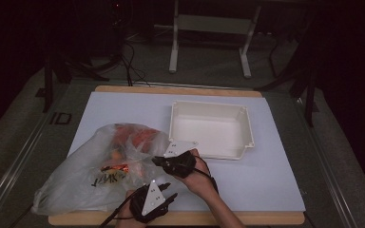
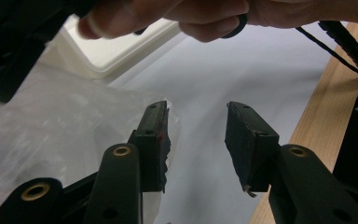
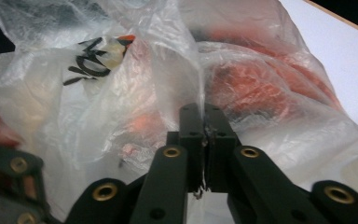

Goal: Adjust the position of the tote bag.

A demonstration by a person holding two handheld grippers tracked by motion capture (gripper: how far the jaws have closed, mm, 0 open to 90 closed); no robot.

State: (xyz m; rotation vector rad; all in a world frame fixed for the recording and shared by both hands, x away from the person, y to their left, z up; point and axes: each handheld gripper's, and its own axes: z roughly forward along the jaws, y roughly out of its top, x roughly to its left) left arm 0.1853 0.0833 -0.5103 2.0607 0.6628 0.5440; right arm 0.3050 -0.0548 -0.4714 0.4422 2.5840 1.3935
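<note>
A clear plastic bag (image 1: 76,180) lies on the table's left front, with orange-red items (image 1: 140,135) and a packet with black print (image 1: 105,179) inside. My right gripper (image 1: 155,160) reaches into it from the right. In the right gripper view, my right gripper (image 3: 206,125) is shut on a fold of the bag (image 3: 270,135) film, with the orange contents (image 3: 256,84) behind. My left gripper (image 1: 169,191) sits near the front edge. In the left gripper view, it (image 2: 196,135) stands open, the bag (image 2: 51,130) edge against its left jaw and nothing between the jaws.
A white empty tray (image 1: 209,105) stands at the table's centre right, just beyond the right hand; its corner (image 2: 116,51) lies ahead of my left gripper. White sheet (image 1: 247,180) covers the wooden tabletop, whose front edge (image 2: 326,93) runs close by. A white frame's legs (image 1: 173,52) stand behind the table.
</note>
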